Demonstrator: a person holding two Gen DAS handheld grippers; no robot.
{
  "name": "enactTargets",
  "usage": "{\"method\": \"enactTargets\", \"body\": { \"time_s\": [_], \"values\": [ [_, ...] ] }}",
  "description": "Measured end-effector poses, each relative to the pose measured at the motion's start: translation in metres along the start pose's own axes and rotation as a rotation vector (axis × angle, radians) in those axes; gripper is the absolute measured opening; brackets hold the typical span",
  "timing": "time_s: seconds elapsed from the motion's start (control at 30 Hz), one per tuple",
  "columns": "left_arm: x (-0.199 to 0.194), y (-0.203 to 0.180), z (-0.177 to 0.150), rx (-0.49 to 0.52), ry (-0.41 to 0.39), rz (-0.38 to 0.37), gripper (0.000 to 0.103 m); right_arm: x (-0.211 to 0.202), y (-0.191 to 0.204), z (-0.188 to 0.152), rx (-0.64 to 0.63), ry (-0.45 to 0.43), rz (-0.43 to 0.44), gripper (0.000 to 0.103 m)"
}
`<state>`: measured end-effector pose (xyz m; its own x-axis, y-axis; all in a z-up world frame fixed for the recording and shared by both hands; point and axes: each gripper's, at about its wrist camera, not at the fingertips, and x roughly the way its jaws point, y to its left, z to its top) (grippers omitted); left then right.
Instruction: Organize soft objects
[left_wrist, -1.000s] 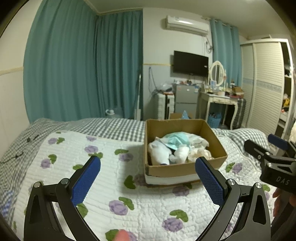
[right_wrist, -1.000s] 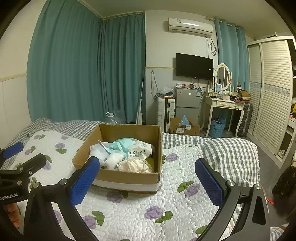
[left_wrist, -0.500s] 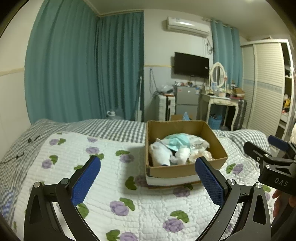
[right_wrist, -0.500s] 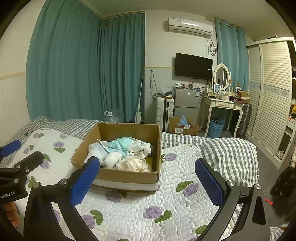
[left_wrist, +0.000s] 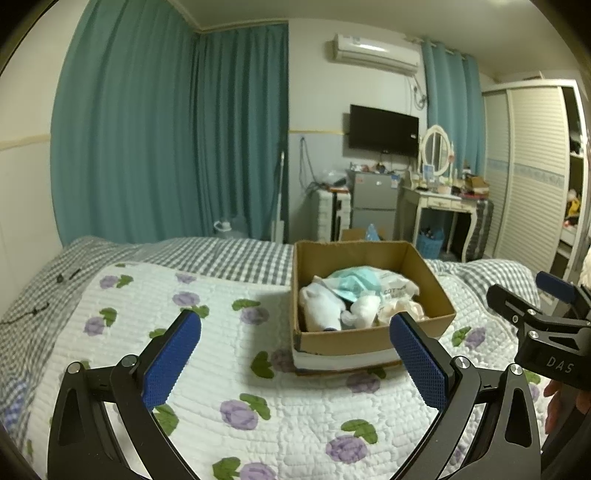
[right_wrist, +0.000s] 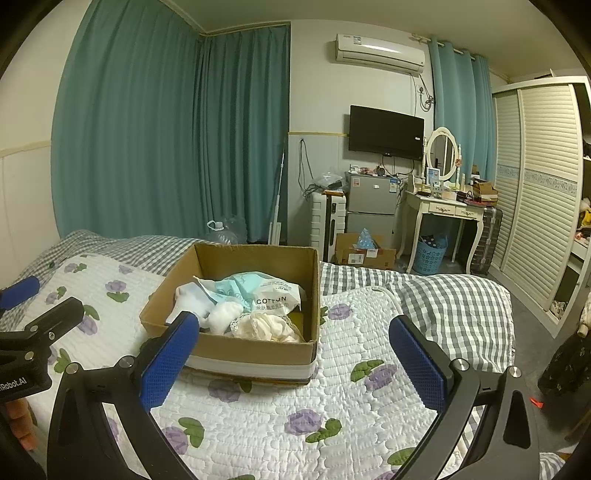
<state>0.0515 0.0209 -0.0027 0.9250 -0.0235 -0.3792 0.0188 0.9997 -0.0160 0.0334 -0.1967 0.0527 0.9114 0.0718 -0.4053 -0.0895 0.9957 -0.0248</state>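
A brown cardboard box (left_wrist: 369, 338) (right_wrist: 258, 350) sits on the bed. Inside lie a white plush toy (left_wrist: 321, 304) (right_wrist: 188, 299), a pale blue and white cotton pack (left_wrist: 369, 286) (right_wrist: 258, 293), a small white ball (right_wrist: 225, 312) and a cream lace cloth (right_wrist: 269, 326). My left gripper (left_wrist: 295, 354) is open and empty, held above the quilt in front of the box. My right gripper (right_wrist: 291, 356) is open and empty, just in front of the box's near wall. Each gripper shows at the edge of the other's view.
A white quilt with purple flowers (left_wrist: 229, 369) (right_wrist: 332, 406) covers a grey checked sheet (right_wrist: 443, 306). Beyond the bed stand teal curtains (left_wrist: 166, 140), a small fridge (right_wrist: 371, 203), a dressing table (right_wrist: 443, 210), a floor box (right_wrist: 364, 251) and a slatted wardrobe (right_wrist: 535, 184).
Both grippers have drifted slightly; the box sits a little lower and nearer in both views. Nothing was grasped or released.
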Motion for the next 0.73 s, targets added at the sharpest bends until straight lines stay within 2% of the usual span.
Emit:
{"method": "enactTargets", "body": {
  "time_s": [0.73],
  "values": [
    [-0.0002,-0.0012,-0.0029,-0.002,-0.011,-0.008,0.103,0.0027,0.0014,-0.0022,-0.004,0.015,0.009,0.103]
  ]
}}
